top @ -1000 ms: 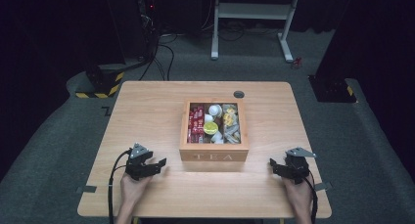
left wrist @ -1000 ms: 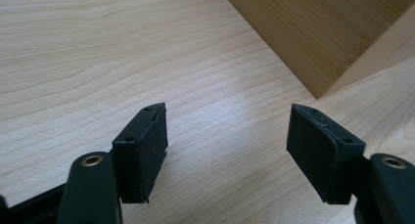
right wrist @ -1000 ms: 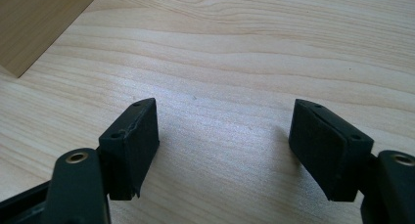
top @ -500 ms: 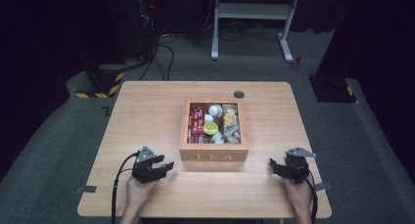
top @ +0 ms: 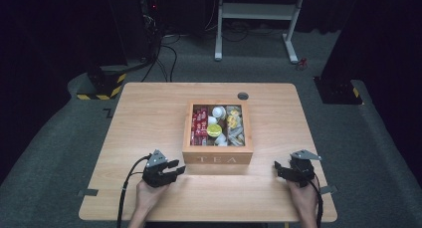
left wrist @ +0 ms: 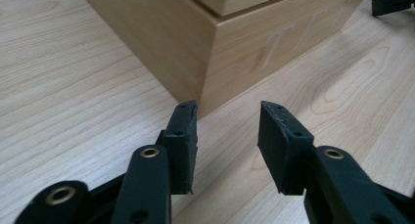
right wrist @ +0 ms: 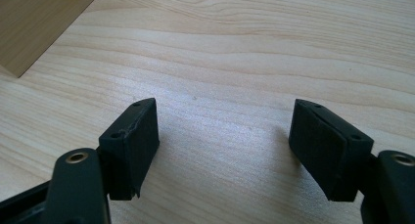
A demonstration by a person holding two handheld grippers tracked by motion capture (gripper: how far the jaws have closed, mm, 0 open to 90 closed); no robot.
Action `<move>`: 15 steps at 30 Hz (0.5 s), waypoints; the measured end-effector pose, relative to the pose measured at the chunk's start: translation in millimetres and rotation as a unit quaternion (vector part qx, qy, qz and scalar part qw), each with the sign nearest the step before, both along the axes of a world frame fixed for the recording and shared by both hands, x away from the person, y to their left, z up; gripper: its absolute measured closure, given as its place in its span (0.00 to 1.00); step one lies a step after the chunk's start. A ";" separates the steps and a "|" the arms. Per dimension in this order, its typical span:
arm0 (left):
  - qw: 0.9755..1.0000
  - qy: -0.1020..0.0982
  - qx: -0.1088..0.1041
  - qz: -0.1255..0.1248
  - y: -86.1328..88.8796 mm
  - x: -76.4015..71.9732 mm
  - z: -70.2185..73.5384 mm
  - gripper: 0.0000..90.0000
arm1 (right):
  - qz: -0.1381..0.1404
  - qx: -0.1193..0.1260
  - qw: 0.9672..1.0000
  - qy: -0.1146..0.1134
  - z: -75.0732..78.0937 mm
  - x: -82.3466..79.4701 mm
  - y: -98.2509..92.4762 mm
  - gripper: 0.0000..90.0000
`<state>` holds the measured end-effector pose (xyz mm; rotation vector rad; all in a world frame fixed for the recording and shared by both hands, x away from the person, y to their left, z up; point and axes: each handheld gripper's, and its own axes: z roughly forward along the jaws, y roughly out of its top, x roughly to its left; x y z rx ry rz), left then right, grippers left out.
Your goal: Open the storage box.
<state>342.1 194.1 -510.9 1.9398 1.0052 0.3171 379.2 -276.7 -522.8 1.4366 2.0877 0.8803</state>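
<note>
The wooden tea box [top: 217, 151] sits mid-frame on the table [top: 149, 108]. The left gripper [left wrist: 227, 131], jaws half-narrowed and just closing on nothing, faces its near corner (likely lining up a grip). The right gripper [right wrist: 222, 136] waits lower right, jaws wide.

Light wood surface [top: 149, 118] standing on grey carpet floor [top: 59, 153]. Open wooden tea box [top: 217, 158] sitting at ctr, slightly twd near edge; small dark round disc [top: 243, 95] lying just behind it, nr far edge.
</note>
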 end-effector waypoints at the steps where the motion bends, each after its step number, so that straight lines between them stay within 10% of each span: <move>1: 1.000 -0.002 0.004 -0.003 -1.9 0.2 0.4 0.68 | 0.000 0.000 1.000 0.000 0.0 0.0 0.0 0.30; 15: 1.000 -0.015 0.018 -0.013 -28.2 4.6 1.5 0.83 | 0.000 0.000 1.000 0.000 0.0 0.0 0.0 0.30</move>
